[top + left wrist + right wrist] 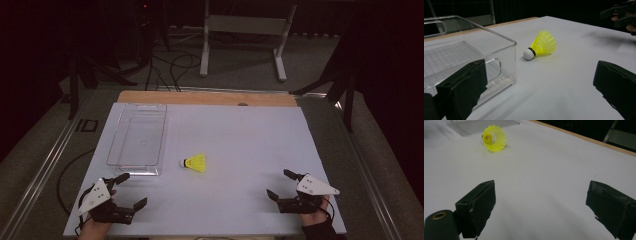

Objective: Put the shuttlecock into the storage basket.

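Both claws are held wide open and empty: the left claw near the front-left corner of the white surface, the right claw near the front-right. The yellow shuttlecock is seen lying on its side between them, farther out, just beside the clear plastic tray but apart from it. The approach is judged not yet begun; next, one claw must be brought over the shuttlecock and closed gently on it.

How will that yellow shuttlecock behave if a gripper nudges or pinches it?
The yellow shuttlecock lies on its side on the table, so a nudge would probably roll it in an arc around its white cork. The thin mesh skirt looks light and springy; a hard pinch there could deform it.
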Demonstrator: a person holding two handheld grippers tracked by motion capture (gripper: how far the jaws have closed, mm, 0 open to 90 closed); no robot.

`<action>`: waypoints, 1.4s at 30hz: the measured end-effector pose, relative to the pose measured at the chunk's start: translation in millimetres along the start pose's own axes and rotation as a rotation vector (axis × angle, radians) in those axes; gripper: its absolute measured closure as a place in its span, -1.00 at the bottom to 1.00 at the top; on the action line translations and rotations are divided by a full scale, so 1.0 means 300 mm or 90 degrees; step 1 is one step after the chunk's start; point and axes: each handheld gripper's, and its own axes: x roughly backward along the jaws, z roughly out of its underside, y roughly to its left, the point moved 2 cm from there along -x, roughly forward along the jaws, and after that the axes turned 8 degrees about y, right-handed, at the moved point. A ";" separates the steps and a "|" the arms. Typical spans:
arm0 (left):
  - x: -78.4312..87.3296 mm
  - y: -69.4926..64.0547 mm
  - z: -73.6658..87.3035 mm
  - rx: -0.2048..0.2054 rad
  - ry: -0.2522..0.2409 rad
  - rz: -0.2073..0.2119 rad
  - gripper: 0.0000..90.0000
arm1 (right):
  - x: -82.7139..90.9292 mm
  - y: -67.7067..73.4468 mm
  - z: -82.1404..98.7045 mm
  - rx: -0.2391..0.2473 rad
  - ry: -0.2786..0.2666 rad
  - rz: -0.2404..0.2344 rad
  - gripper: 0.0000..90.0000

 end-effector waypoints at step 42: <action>0.022 -0.027 -0.215 -0.105 0.133 0.092 -1.00 | 0.004 0.002 -0.004 0.018 -0.015 0.019 -0.79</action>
